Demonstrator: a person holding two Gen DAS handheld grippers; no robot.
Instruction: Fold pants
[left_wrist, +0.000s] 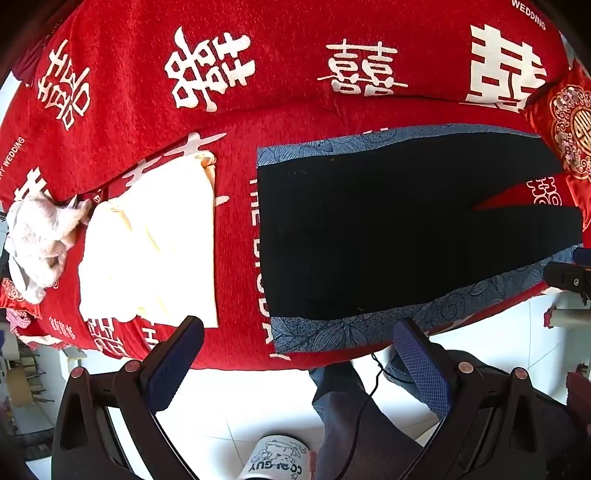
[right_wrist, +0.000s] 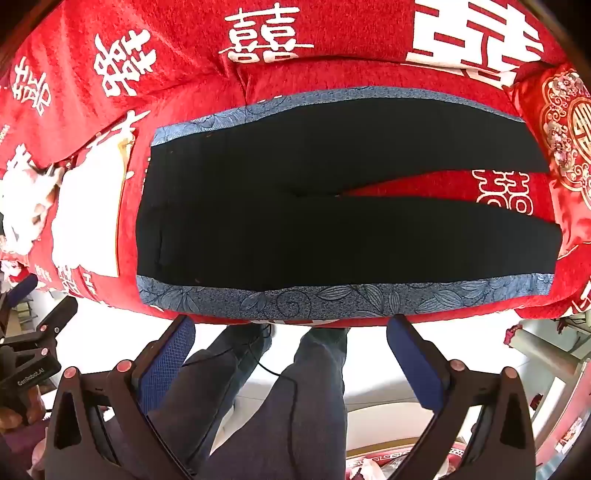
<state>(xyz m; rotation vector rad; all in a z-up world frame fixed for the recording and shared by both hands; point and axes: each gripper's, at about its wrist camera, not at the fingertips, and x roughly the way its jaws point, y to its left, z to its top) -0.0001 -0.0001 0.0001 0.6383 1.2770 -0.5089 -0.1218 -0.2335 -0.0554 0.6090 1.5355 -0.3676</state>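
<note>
Black pants (left_wrist: 388, 229) with blue floral side stripes lie flat on a red bed cover (left_wrist: 240, 122), waist to the left, legs spread to the right. They also show in the right wrist view (right_wrist: 314, 232). My left gripper (left_wrist: 299, 332) is open and empty, held off the bed's near edge by the waist end. My right gripper (right_wrist: 291, 328) is open and empty, held off the near edge below the lower leg's blue stripe (right_wrist: 332, 297). Neither touches the pants.
A folded cream garment (left_wrist: 155, 251) and a crumpled white cloth (left_wrist: 37, 240) lie left of the pants. A red embroidered cushion (right_wrist: 565, 147) sits at the right. The person's legs (right_wrist: 280, 398) and white tiled floor (left_wrist: 229, 406) are below.
</note>
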